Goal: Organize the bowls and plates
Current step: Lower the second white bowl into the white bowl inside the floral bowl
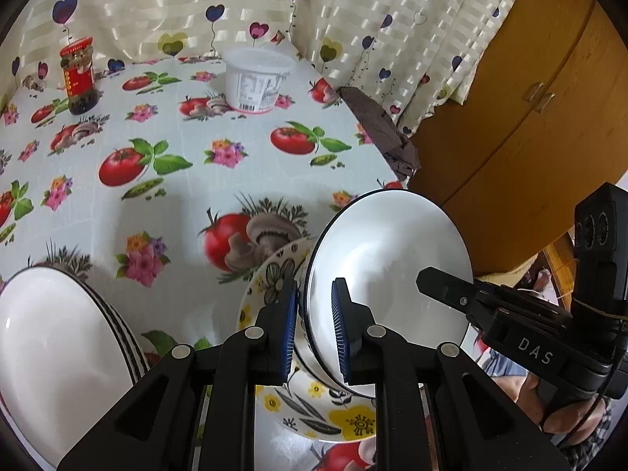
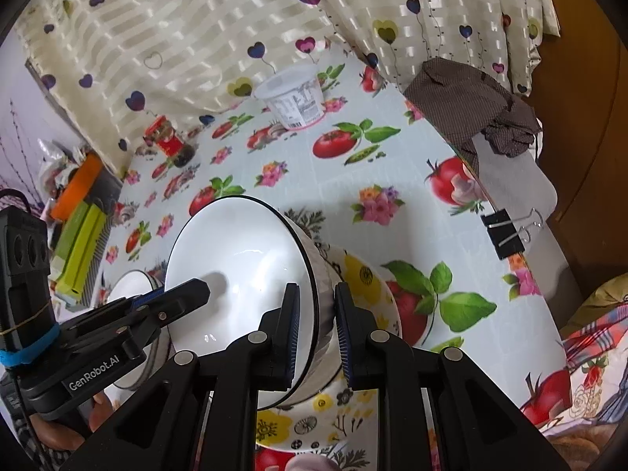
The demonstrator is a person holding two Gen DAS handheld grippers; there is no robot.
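Both claws clamp one white bowl (image 1: 386, 271) by opposite sides of its rim: the left claw (image 1: 314, 331) and the right claw (image 2: 316, 331). It hangs tilted just above a flowered plate (image 1: 341, 420) on the desk (image 1: 188, 196). Only the left view shows a striped bowl (image 1: 51, 337) left of the plate; only the right shows a binder clip (image 2: 506, 233). Behind the plate stand a lidded tub (image 1: 257, 78), a jar (image 1: 78, 74) and a curtain (image 1: 219, 4).

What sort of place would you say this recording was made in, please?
Most likely a home dining or kitchen table: a tomato-print tablecloth, a heart-patterned curtain behind it, wooden cabinet doors beside it, and a sauce jar and white tub standing on it.
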